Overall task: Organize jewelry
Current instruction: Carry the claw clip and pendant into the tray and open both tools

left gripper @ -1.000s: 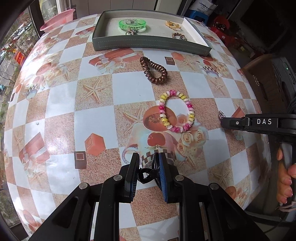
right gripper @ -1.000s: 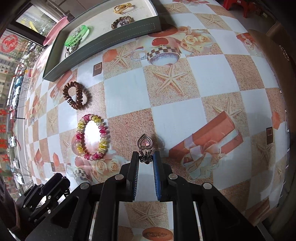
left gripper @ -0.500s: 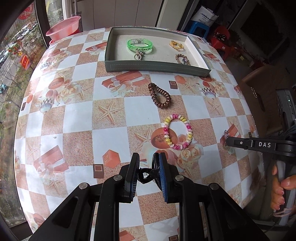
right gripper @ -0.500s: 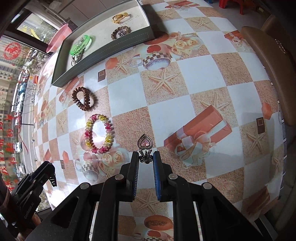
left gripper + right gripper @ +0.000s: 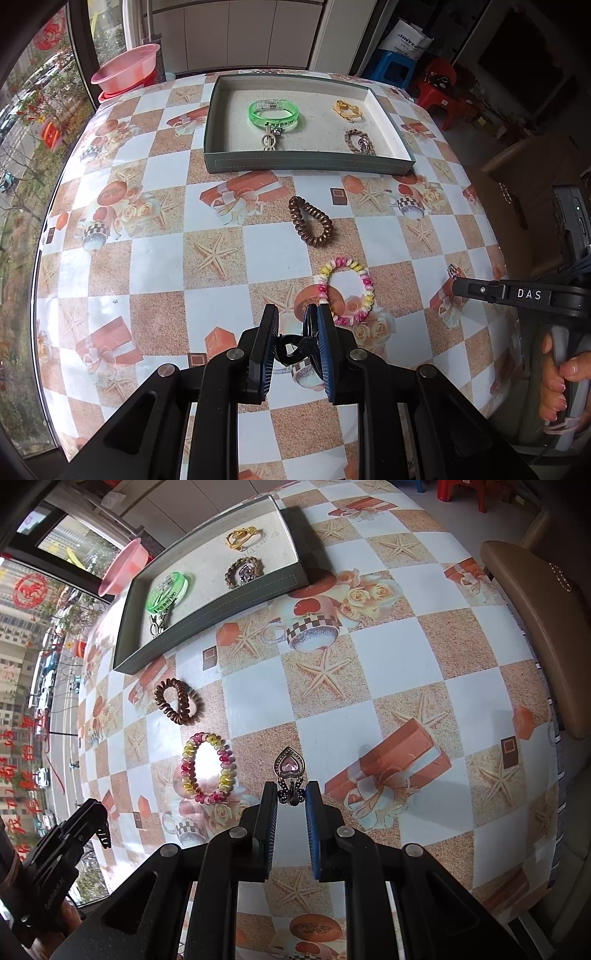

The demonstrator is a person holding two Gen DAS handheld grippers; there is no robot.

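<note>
My left gripper (image 5: 294, 341) is shut on a small black hair clip (image 5: 295, 345), held above the table. My right gripper (image 5: 291, 801) is shut on a heart-shaped pink-stone clip (image 5: 290, 770), also held above the table. A grey tray (image 5: 306, 160) at the far side holds a green bangle (image 5: 277, 114), a yellow piece (image 5: 347, 109) and a braided bracelet (image 5: 359, 141). A brown spiral hair tie (image 5: 310, 226) and a multicoloured spiral bracelet (image 5: 345, 290) lie on the table in front of the tray.
A pink basin (image 5: 125, 68) stands at the far left table edge. A tan chair (image 5: 535, 627) is beside the table on the right. Stools and boxes stand beyond the far edge. The table has a patterned checked cloth (image 5: 147, 258).
Both grippers have risen and pulled back from the table with their clips still held; more of the table and the tray shows in both views.
</note>
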